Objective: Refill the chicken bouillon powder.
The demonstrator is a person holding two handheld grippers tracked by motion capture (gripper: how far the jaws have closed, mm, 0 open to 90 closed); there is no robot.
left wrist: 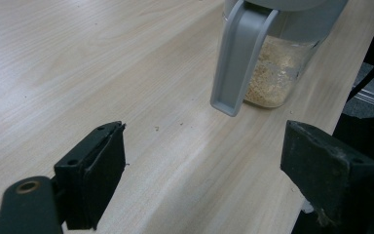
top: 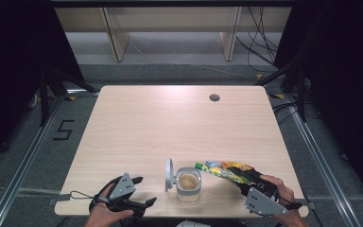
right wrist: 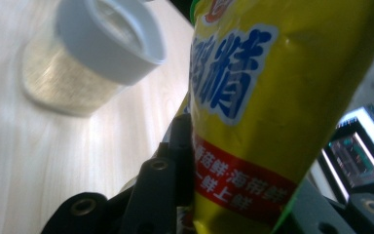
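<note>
My right gripper [top: 251,178] has its jaws clamped on a yellow seasoning pouch [top: 223,169]; in the right gripper view the pouch [right wrist: 253,97] rises from between those jaws, printed face toward the camera. My left gripper [top: 139,191] rests low over the worktop [top: 170,123] with its jaws wide apart and nothing between them.

Ahead of my left jaws, slightly toward the right jaw, stands a clear jar [left wrist: 277,73] partly filled with tan granules. Its grey flip lid [top: 168,174] stands open on the side facing my left gripper. Beyond the tip of the pouch, the jar's open mouth [top: 188,180] faces upward.

Hazards, as I judge them:
- The jar is unrestrained. If the pouch nudges its rim, the jar may slide or tip, because my left jaws do not hold it.
- The pouch is soft film. Excess clamping force may buckle it and send granules onto the worktop instead of into the mouth.
- A few specks already lie on the worktop between my left jaws and the jar.

The pouch's long axis runs from my right jaws toward the jar, near level, with its green-edged end just beside the jar's rim.
</note>
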